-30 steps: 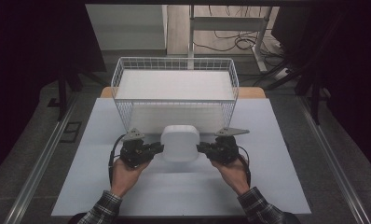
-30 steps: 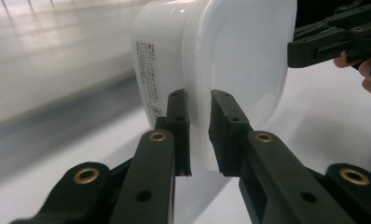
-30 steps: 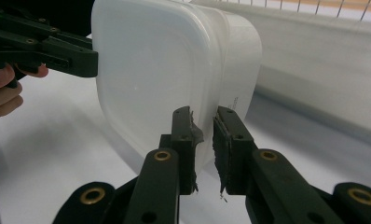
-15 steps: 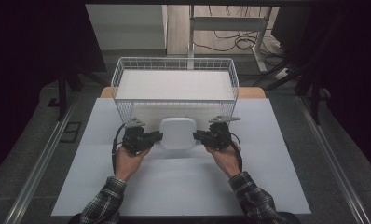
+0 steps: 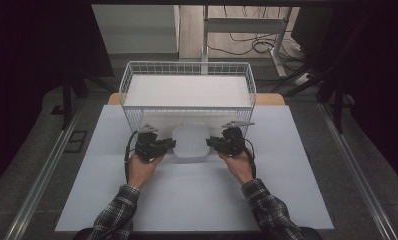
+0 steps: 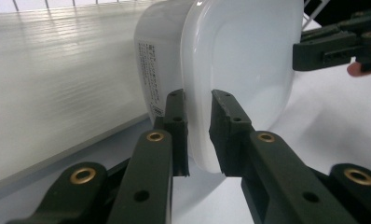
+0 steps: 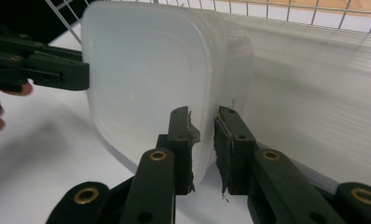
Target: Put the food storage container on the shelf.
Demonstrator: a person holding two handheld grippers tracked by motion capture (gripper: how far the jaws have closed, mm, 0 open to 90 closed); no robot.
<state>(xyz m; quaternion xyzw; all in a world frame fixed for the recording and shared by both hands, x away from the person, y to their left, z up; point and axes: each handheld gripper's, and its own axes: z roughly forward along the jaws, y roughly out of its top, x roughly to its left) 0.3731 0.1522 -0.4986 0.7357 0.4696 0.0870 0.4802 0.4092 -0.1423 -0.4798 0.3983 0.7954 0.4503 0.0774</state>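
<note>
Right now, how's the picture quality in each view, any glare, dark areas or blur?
High view: dim, the room around the table nearly black, the box soft and low in detail. Left gripper view: bright, a glare streak on the lid, the label print on the box too small to read, near jaws slightly soft. Right gripper view: evenly lit, the translucent box hazy, the basket wires sharp.

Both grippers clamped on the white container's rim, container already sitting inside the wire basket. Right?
Not quite. The left gripper and right gripper do clamp the rim of the white container from opposite sides, but it isn't inside the wire basket. The high view shows it in front of the basket's near wall, over the white table.
</note>
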